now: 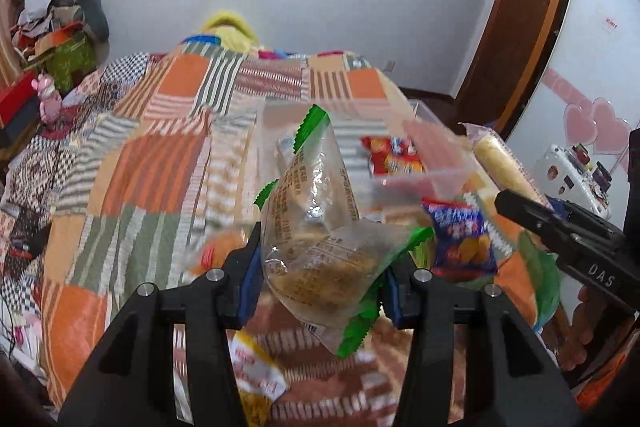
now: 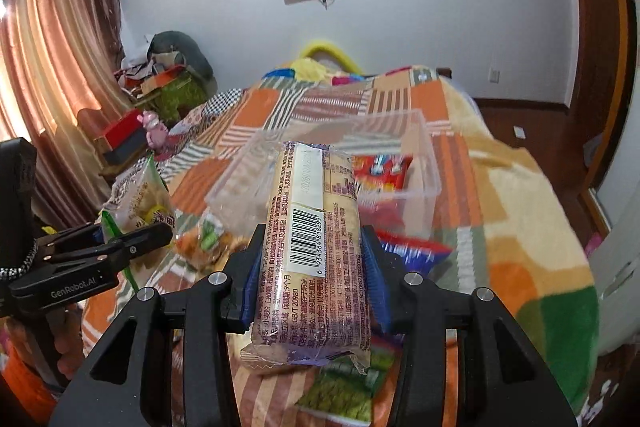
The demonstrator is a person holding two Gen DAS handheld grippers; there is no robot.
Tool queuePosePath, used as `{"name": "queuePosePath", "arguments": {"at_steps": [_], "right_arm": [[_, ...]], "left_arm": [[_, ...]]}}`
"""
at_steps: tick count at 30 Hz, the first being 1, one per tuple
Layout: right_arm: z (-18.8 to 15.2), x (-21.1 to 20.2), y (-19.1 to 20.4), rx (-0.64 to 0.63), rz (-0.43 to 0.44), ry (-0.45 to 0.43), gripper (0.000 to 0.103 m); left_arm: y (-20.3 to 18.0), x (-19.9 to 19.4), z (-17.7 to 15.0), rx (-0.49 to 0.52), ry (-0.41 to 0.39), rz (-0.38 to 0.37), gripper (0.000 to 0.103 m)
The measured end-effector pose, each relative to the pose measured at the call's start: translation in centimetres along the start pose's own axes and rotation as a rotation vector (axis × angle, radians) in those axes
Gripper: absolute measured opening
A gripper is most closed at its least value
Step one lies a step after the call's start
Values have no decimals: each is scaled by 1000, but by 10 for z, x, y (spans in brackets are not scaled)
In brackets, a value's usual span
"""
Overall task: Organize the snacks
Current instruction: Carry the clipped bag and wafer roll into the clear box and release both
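My left gripper (image 1: 320, 259) is shut on a clear snack bag with green edges (image 1: 320, 227), held above the bed. My right gripper (image 2: 312, 259) is shut on a long beige biscuit pack with a barcode (image 2: 310, 243), held upright over the bed. A clear plastic box (image 2: 424, 163) lies on the bedspread ahead, with a red snack pack (image 2: 380, 173) inside. The box also shows in the left wrist view (image 1: 432, 171). The right gripper with its pack (image 1: 504, 167) appears at right in the left wrist view. The left gripper (image 2: 120, 247) shows at left in the right wrist view.
Loose snacks lie on the patchwork bedspread (image 2: 500, 187): a blue pack (image 1: 464, 239), an orange-white pack (image 1: 256, 375), a green pack (image 2: 348, 387), an orange one (image 2: 208, 243). A cluttered side table (image 2: 124, 139) stands left. A door (image 1: 520, 19) is at right.
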State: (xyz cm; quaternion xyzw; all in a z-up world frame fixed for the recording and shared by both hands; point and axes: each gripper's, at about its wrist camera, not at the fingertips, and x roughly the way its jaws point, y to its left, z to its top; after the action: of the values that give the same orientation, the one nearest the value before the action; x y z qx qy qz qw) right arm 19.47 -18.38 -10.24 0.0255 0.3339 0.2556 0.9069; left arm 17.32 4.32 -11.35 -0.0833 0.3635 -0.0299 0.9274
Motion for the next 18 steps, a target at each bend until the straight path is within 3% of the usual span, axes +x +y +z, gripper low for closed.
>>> {"name": "queuePosePath", "arguments": {"at_steps": [8,18], "right_arm": [[30,15,-2,-25,-37,-43,41],[56,50,-10,-31,-76,-25,41]], "left_arm": [[-18,20,40,32,-36,-14,49],[-24,70,80,21,-6,-38,49]]}}
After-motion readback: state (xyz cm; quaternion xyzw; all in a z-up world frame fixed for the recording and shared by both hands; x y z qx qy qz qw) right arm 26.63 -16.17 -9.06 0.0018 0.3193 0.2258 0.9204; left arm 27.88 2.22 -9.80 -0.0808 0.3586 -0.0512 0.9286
